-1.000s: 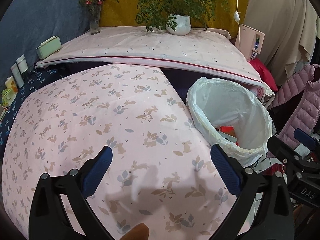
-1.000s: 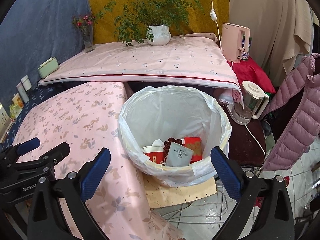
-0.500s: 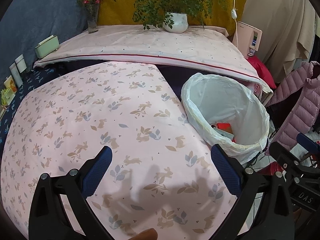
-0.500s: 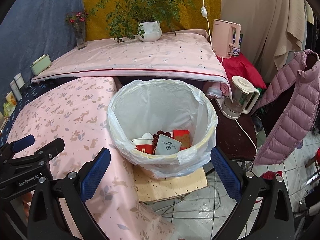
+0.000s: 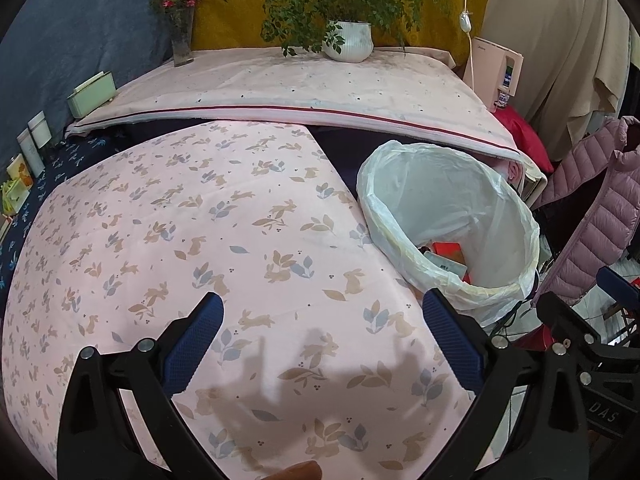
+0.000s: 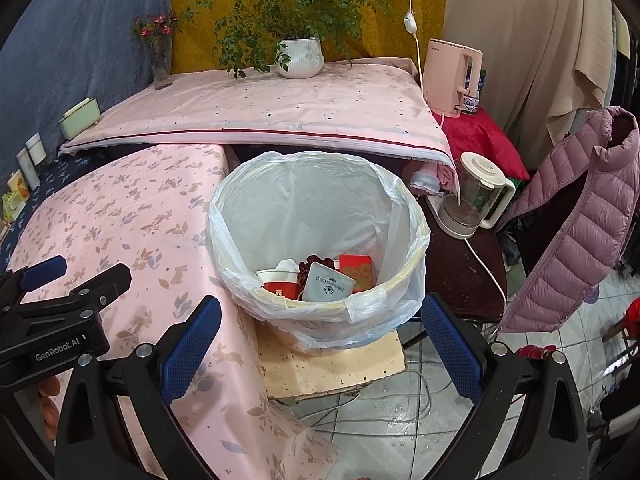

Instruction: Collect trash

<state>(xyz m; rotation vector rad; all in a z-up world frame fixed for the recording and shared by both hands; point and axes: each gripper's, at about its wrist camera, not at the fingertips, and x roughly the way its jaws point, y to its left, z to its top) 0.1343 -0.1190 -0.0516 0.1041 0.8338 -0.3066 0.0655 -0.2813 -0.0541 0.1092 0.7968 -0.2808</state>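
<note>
A bin lined with a white plastic bag (image 6: 316, 184) (image 5: 448, 200) stands on a cardboard-covered stool beside the pink rabbit-print table (image 5: 180, 220). Inside lie a grey-blue packet (image 6: 328, 286), a red-and-white paper cup (image 6: 276, 280), a red box (image 6: 356, 270) and a dark crumpled item. My right gripper (image 6: 320, 332) hovers open over the bin's near rim, nothing between its blue pads. My left gripper (image 5: 320, 332) is open above the tablecloth, left of the bin, holding nothing. Each gripper shows at the edge of the other's view.
A higher pink-covered surface (image 6: 280, 108) behind carries a potted plant (image 6: 300, 56), a flower vase (image 6: 160, 60) and a green box (image 6: 80, 118). A pink kettle (image 6: 452, 76), a glass jug (image 6: 476, 196), a purple puffer jacket (image 6: 580, 208) and floor cables (image 6: 380, 408) lie right of the bin.
Both grippers have drawn back and risen slightly from the bin, which sits farther off and a little higher in the views. Both stay open and empty.
</note>
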